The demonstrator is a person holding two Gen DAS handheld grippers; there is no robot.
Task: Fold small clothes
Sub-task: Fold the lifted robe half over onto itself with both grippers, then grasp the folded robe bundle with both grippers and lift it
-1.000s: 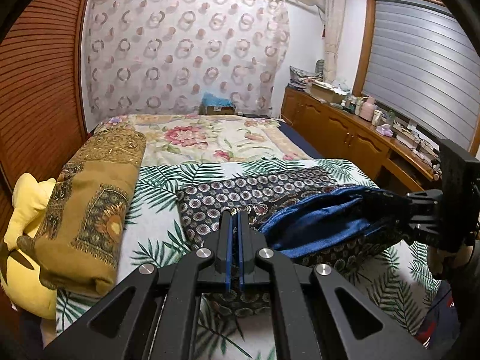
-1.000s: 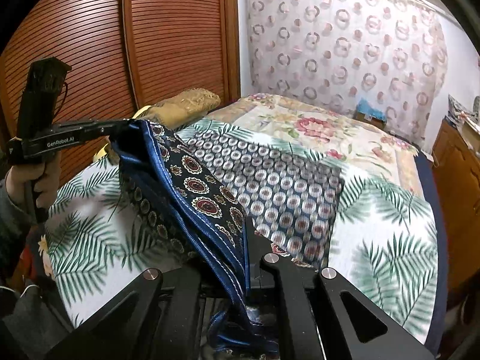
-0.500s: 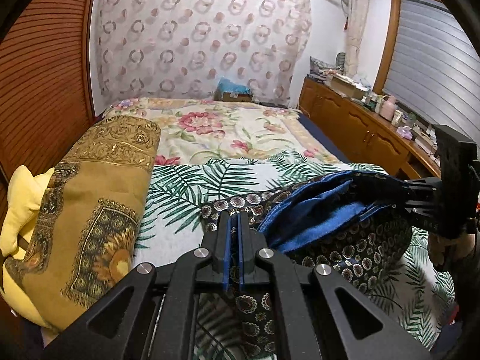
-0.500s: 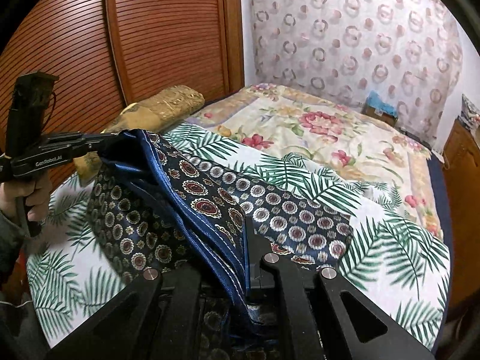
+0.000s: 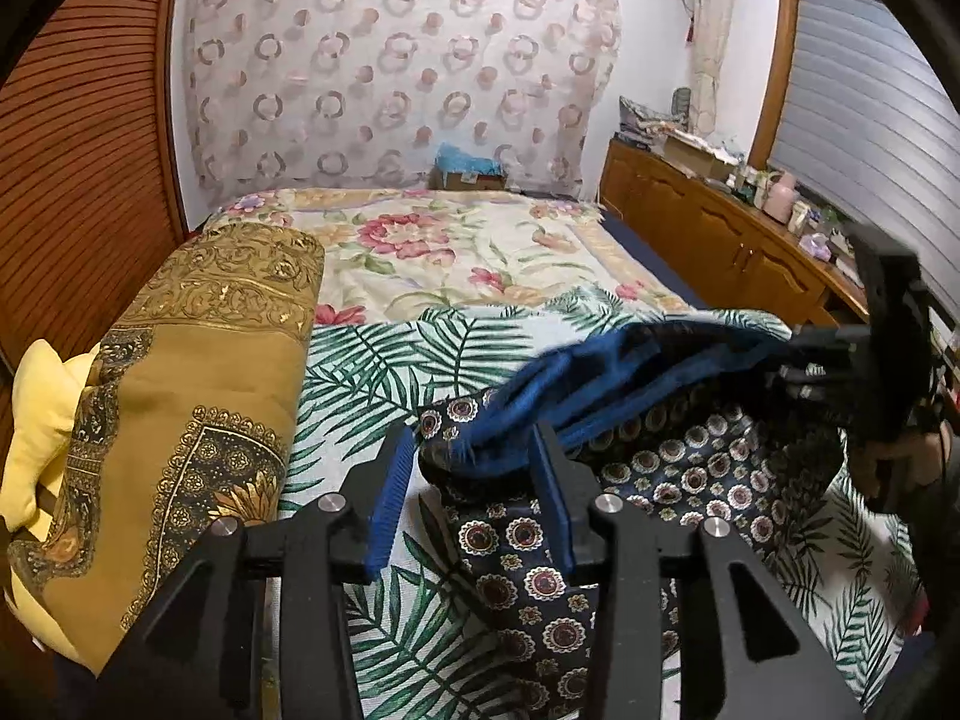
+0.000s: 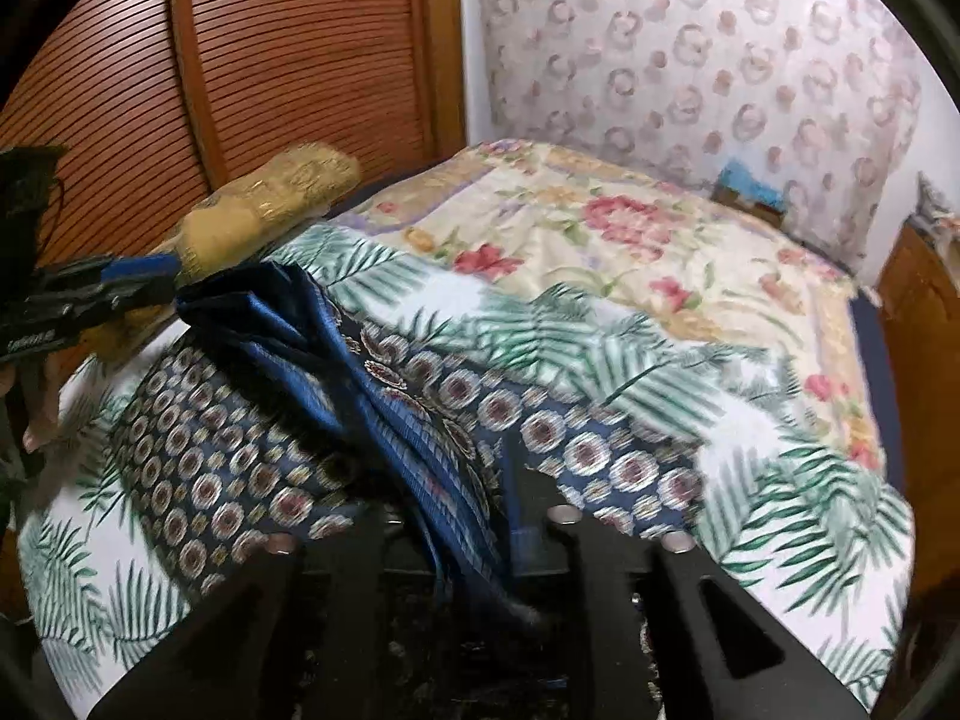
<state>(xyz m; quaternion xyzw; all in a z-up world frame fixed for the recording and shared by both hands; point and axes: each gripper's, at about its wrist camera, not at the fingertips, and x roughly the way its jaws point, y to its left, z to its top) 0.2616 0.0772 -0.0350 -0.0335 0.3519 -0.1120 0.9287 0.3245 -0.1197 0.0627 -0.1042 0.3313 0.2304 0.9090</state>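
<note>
Left gripper [image 5: 474, 468] first: jaws spreading, blue pads parted, the folded edge of the patterned garment [image 5: 654, 468] lying loose between them, no longer pinched. Right gripper [image 6: 447, 498] too, jaws opening, the blue-lined hem draped through the gap; blur hides whether a pad touches it. The garment lies doubled over on the palm-print sheet [image 5: 390, 372], the fold's release under way, I'd say. Next move calls for backing both tools clear without dragging cloth, then taking a fresh edge. Beyond, the gold bolster [image 5: 198, 372] and floral bedspread [image 5: 432, 252].
</note>
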